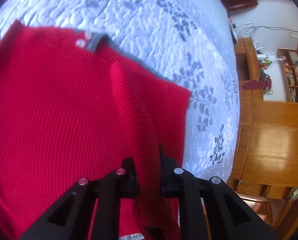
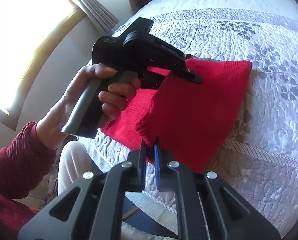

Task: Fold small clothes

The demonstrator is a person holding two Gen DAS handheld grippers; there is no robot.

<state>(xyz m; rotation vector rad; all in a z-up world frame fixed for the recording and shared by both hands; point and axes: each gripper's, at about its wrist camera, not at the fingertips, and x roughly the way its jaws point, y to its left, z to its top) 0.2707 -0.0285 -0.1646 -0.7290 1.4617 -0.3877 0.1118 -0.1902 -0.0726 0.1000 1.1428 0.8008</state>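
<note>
A red knitted sweater [image 1: 55, 104] lies on a white quilted bedspread [image 1: 169, 30], filling the left and centre of the left wrist view; its grey neckband with white dots shows at the upper left of centre. The left gripper [image 1: 148, 172], at the bottom centre of that view, has its jaws pressed on a rolled ridge of the red knit, a raised fold that runs up from the jaws toward the middle of the frame. In the right wrist view the same sweater [image 2: 199, 104] sits at centre, partly lifted, with one edge hanging in a drape. The right gripper [image 2: 150, 156], at the lower centre, has its jaws nearly together and pinches the ribbed hem corner of the sweater just above its tips. A hand [image 2: 83, 100] at the left of that frame clasps the grey handle of the left gripper, whose black nose reaches into the red cloth at the upper middle of the sweater; a dark red sleeve [image 2: 19, 160] covers the arm below it. The step in hand looks like a fold just being taken up: both claws have a hold on one side of the garment. The next move probably calls for lifting both held points together and carrying them evenly across the body of the sweater, keeping the edge taut so that it lands flat without bunching.
</note>
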